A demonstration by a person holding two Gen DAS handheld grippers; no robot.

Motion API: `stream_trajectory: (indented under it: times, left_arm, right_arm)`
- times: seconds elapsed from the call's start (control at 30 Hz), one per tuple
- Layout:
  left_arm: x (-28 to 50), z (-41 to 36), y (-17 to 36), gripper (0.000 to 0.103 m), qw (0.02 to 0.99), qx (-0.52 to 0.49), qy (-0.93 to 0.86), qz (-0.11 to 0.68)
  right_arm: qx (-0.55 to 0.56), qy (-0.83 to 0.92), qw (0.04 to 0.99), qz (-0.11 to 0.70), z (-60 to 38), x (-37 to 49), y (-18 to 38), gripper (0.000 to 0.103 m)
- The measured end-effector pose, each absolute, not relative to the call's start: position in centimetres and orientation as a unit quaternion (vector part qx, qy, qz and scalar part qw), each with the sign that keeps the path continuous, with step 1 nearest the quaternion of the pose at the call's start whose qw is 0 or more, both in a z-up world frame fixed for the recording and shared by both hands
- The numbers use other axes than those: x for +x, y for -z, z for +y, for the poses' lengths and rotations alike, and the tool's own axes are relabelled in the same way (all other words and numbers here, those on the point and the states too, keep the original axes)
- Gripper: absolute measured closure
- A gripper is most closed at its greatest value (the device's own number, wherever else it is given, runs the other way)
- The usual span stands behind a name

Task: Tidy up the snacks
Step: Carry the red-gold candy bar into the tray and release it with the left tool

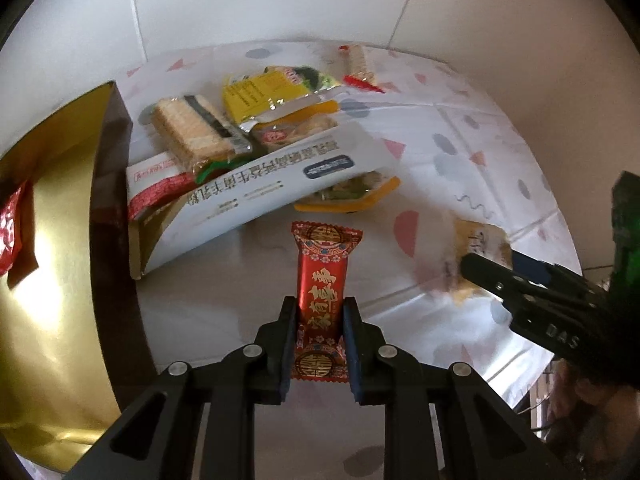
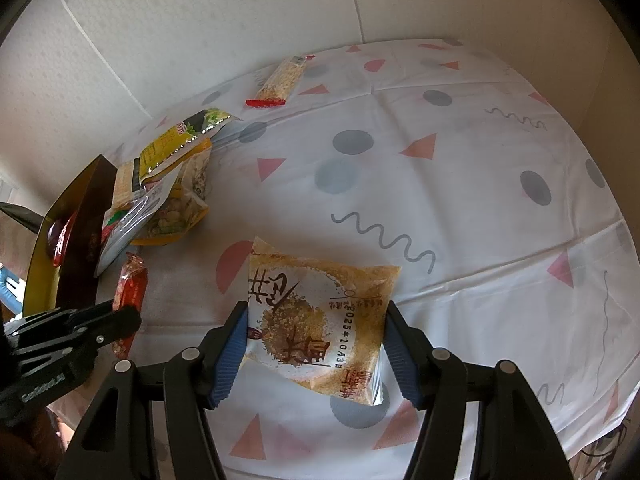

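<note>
My left gripper [image 1: 320, 308] is shut on a red snack bar [image 1: 321, 280] with gold characters, held just above the patterned tablecloth [image 1: 460, 152]. The bar also shows in the right wrist view [image 2: 129, 292]. My right gripper [image 2: 316, 320] is shut on a square golden-brown pastry packet [image 2: 316, 320] and holds it over the cloth. In the left wrist view that gripper [image 1: 480, 264] comes in from the right with the blurred packet [image 1: 476, 248]. A gold-lined box [image 1: 52, 248] stands at the left with a red packet [image 1: 10, 232] inside.
A pile of snacks lies beside the box: a white carton [image 1: 260, 188], a cracker pack [image 1: 188, 128], a yellow bag [image 1: 264, 94] and an orange bag [image 1: 360, 196]. A long cracker bar [image 2: 280, 80] lies near the far edge. White walls stand behind the table.
</note>
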State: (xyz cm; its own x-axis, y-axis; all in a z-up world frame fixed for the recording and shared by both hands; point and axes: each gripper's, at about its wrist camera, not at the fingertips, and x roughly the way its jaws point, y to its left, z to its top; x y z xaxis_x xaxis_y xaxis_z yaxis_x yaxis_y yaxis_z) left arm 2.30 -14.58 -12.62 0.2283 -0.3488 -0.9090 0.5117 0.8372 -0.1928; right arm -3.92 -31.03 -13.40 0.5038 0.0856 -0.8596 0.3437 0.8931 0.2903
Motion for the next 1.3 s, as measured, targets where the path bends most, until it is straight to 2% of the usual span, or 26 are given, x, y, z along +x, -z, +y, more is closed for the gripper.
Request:
stream_trajectory:
  times: [0.47,1.3]
  left_arm:
    - [3.0,-11.8,8.1,0.081,0.823,0.076,0.265,0.497]
    - [6.8,-0.1,5.9,0.081,0.858,-0.008,0.166,0.486]
  right_arm:
    - [0.226,0.108,0.834,0.491,-30.7,-3.9,13.3,0.038]
    - [0.256,0.152,0.819,0.490,-30.7,-4.0,13.5,0.039]
